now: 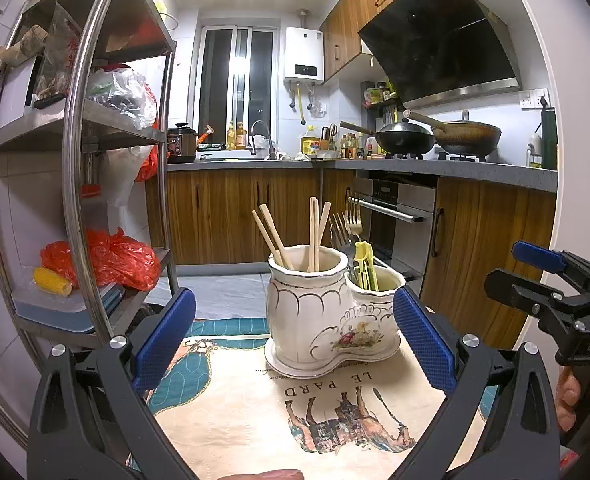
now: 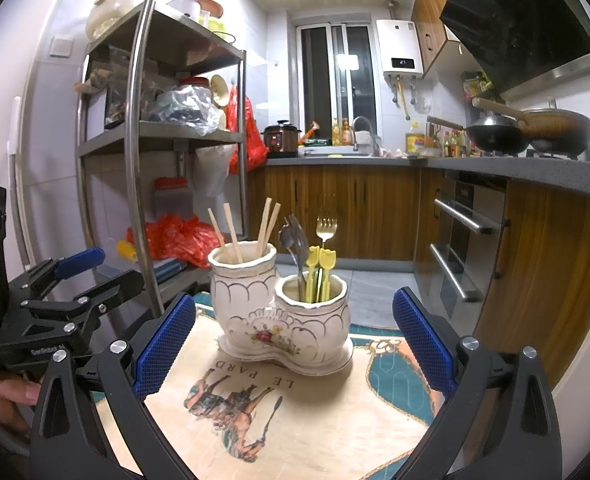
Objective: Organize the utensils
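My left gripper (image 1: 295, 336) and right gripper (image 2: 295, 336) both gape wide, holding nothing — hanging just short of the twin-cup ceramic holder (image 2: 283, 320) on the printed cloth (image 2: 295, 420). Chopsticks (image 2: 243, 236) fill its taller cup; forks and spoons (image 2: 315, 256) the shorter — seemingly already sorted.

Utensil holder (image 2: 279, 320): cream-white ceramic w/ gold scallop lines + pink/yellow floral motif; holds pale wood chopsticks (image 2: 247, 232), yellow plastic utensils (image 2: 321, 272), gold fork (image 2: 326, 227) & silver spoons (image 2: 295, 240). Tablecloth (image 2: 295, 420): beige w/ teal border, brown horse print, "LE PARD" lettering in brown. Both grippers black w/ blue textured pads — left gripper (image 1: 295, 344), right gripper (image 2: 295, 344); cabinets (image 1: 223, 216) brown wood grain, bag (image 1: 107, 256) on the shelf rack orange-red.
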Demonstrator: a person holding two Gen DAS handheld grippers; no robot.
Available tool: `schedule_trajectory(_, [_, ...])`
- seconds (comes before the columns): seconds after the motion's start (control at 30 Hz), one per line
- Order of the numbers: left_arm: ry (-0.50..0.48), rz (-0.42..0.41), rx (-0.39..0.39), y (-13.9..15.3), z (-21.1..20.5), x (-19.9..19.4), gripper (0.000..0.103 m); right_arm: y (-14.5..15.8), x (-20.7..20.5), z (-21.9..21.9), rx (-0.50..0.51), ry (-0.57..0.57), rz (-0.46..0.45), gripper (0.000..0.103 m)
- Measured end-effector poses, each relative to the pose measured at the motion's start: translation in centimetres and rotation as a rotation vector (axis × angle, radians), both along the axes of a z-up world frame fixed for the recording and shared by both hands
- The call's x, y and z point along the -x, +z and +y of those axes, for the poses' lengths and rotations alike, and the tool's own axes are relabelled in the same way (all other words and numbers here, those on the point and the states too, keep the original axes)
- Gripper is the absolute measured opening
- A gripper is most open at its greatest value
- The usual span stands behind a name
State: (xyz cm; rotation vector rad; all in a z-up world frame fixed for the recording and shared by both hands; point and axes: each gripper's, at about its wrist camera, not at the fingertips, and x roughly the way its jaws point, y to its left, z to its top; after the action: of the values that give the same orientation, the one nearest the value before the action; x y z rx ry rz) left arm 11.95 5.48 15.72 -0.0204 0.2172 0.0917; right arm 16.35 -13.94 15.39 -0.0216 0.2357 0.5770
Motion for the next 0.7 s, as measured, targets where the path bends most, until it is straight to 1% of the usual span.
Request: schedule_trajectory(0.7, [-0.004,0.001,-0.006,-0.05,0.07,-0.02,0.098,-0.13,0.29,-0.02,0.008,0.015,-0.004,0.098])
